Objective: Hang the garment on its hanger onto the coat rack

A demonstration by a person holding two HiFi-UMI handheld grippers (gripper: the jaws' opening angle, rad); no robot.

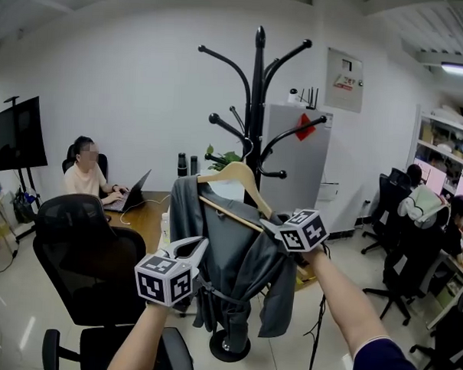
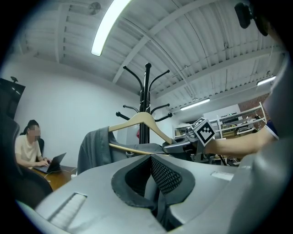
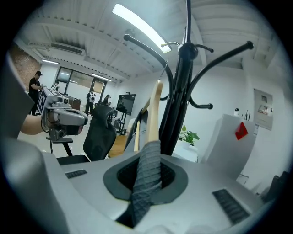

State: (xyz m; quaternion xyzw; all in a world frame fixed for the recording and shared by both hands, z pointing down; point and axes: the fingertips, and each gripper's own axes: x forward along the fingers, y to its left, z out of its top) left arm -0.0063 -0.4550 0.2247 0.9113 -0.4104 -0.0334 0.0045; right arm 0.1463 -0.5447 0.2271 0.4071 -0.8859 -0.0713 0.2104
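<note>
Garment [image 1: 244,258], grey, sits draped on its wooden hanger [image 1: 232,173], held up just in front of the coat rack [image 1: 257,82]. Right gripper [image 1: 269,226] pinches cloth at one end of the hanger. Left gripper [image 1: 198,249] is clamped on a fold lower down.

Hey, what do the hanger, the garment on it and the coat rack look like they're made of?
The hanger looks like pale wood, smooth and light tan. The garment is grey woven cloth, matte, hanging in soft folds. The coat rack is probably metal with a glossy black coat: thin curved arms, ball tips, faint highlights.
</note>
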